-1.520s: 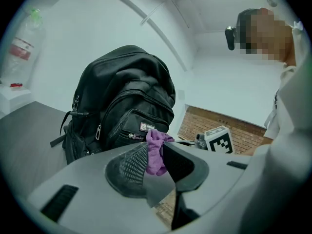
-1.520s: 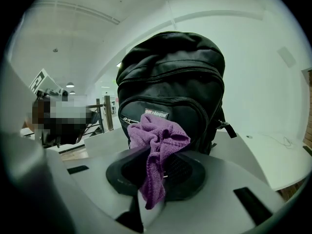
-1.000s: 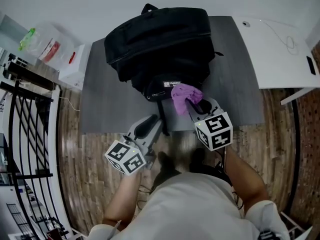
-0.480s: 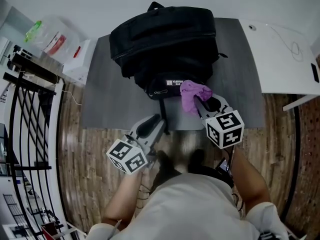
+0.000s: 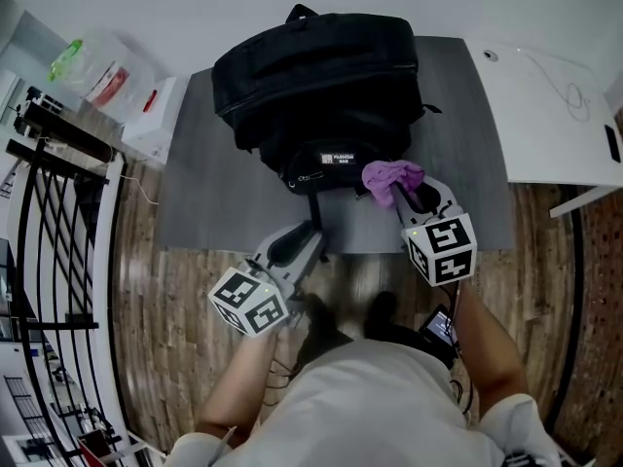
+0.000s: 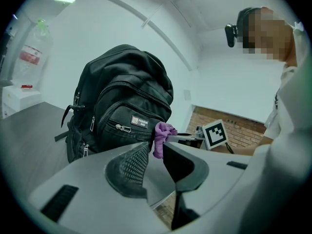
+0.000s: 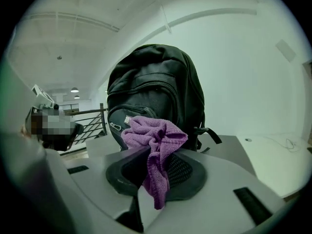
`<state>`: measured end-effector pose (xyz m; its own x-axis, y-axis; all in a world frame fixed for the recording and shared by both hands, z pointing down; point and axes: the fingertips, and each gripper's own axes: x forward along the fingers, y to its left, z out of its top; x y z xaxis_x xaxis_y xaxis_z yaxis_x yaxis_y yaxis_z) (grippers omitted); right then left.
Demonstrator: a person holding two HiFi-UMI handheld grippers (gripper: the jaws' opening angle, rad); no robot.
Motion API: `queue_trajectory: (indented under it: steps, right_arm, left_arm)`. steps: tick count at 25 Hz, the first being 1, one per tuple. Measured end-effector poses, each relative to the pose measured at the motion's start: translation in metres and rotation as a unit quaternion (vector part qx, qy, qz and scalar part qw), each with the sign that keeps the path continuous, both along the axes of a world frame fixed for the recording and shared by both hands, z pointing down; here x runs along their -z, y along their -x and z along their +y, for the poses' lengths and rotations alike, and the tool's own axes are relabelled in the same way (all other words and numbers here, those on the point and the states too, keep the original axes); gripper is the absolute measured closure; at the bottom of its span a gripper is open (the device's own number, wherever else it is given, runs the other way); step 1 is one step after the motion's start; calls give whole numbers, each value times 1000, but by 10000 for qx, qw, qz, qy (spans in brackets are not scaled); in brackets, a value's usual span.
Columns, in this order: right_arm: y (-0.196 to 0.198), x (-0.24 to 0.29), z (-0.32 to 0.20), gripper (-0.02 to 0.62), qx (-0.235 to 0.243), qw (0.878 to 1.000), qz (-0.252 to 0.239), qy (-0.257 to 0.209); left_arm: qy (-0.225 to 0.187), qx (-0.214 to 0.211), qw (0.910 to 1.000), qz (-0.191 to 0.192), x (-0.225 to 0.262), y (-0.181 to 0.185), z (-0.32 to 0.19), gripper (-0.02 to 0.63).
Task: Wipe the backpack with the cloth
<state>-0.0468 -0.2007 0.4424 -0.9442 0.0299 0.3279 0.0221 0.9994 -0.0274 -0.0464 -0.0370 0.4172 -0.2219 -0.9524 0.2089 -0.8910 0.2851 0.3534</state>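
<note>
On the grey table (image 5: pixel 209 202), the black backpack (image 5: pixel 316 81) stands with its front pocket turned toward the person. The right gripper (image 5: pixel 397 191) has its jaws pressed onto a purple cloth (image 5: pixel 391 174). The cloth bunches above the jaws and hangs in a loose tail between them. The bunch sits just beside the lower front pocket; whether it touches the fabric cannot be told. The left gripper (image 5: pixel 308 232) hovers near the table's front edge, clear of the bag, with its jaws spread and nothing between them.

The cloth looks light, soft and floppy, so it probably folds under pressure rather than pushing back. The pinch through its middle seems secure, with enough bulk ahead of the jaws to do the rubbing. The backpack appears soft-sided and bulky, and its woven fabric is likely to grip the cloth somewhat. It may slide or tip under a firm stroke. The free gripper could steady it by the top handle (image 5: pixel 298 13) or at a side seam. Zipper pulls on the pocket might snag the cloth.
</note>
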Motion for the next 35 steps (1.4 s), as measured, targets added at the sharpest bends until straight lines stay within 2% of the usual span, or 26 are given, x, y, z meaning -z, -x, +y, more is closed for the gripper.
queue_trajectory:
  steps: [3, 9, 13, 18, 29, 32, 34, 35]
  right_arm:
    - [-6, -1, -21, 512, -257, 9994, 31, -214]
    - [-23, -13, -80, 512, -980, 9949, 180, -124]
    - [-38, -16, -91, 512, -1356, 9902, 259, -199]
    - [-55, -24, -59, 512, -1291, 9898, 358, -476]
    - [-62, -58, 78, 512, -757, 9949, 394, -538]
    - [-54, -62, 107, 512, -608, 9957, 430, -558]
    - [-48, -58, 119, 512, -534, 9962, 403, -564]
    - [-45, -56, 123, 512, -500, 9964, 383, -569]
  left_arm:
    - [40, -1, 10000, -4, -1, 0, -2, 531]
    - [127, -102, 9998, -81, -6, -1, -7, 531]
    - [123, -153, 9998, -91, -9, 4, 0, 531]
    - [106, -185, 9997, -82, -15, 9, 17, 531]
    - [171, -260, 9995, -53, -42, 7, 85, 531]
    - [300, -269, 9983, -432, -36, 10, 93, 531]
    - [493, -207, 9926, -1087, -17, 22, 91, 531]
    - [580, -153, 9870, -1492, -4, 30, 88, 531]
